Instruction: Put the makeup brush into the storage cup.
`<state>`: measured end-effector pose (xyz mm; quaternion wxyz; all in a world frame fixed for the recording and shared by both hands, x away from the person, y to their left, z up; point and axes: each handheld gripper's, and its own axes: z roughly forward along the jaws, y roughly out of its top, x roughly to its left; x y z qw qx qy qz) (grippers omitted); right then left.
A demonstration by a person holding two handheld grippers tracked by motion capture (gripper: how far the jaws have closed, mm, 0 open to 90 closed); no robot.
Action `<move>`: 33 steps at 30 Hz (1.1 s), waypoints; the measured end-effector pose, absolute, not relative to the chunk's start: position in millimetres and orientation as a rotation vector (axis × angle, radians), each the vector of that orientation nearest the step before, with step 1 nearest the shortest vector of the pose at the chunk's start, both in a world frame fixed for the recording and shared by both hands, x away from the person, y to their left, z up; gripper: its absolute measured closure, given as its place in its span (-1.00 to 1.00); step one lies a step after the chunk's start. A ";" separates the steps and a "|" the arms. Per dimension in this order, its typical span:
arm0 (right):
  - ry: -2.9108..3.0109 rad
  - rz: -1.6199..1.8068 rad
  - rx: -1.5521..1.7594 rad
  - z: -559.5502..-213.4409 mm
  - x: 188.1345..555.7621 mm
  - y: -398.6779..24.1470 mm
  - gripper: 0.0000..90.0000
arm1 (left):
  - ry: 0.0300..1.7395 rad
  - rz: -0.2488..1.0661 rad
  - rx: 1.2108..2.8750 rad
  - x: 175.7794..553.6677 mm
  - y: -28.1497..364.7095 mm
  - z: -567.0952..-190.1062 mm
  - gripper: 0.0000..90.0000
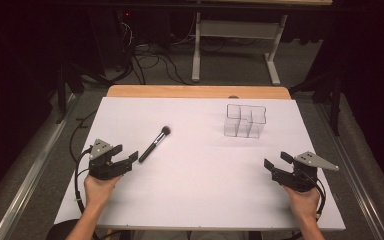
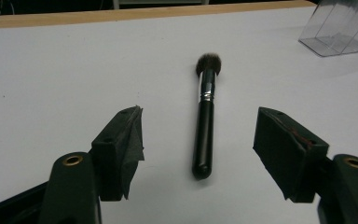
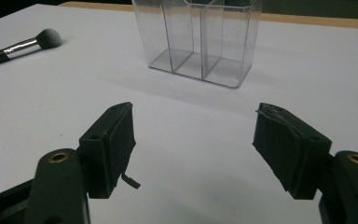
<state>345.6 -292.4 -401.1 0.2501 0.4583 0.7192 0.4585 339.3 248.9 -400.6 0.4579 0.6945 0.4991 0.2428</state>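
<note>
Lying just ahead of the wide-apart left gripper (image 2: 200, 140), a light, stiff, maybe slippery brush (image 2: 204, 126), likely best pinched on its black handle.

— From the right gripper view, the brush (image 3: 21, 45) — its handle runs off the left edge, so its end is out of sight.

— And the clear organizer (image 2: 342, 28) in the left gripper view is cut by the top right corner; its compartments can't be counted there.
</note>
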 end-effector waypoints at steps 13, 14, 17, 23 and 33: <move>1.962 1.252 1.262 -402.8 349.2 -291.1 -0.31 | 1.192 0.595 1.702 341.4 243.6 -390.3 -0.29; 1.961 1.253 1.259 -402.4 348.9 -291.4 -0.30 | 1.188 0.594 1.706 341.8 242.8 -389.5 -0.29; 1.959 1.257 1.251 -402.0 348.3 -292.1 -0.30 | 1.181 0.582 1.708 343.6 238.9 -388.3 -0.30; 1.959 1.258 1.260 -402.4 348.9 -292.5 -0.31 | 1.162 0.580 1.723 348.7 232.8 -384.8 -0.30; 1.961 1.260 1.262 -402.4 348.9 -292.8 -0.30 | 1.149 0.547 1.719 360.1 221.6 -381.4 -0.30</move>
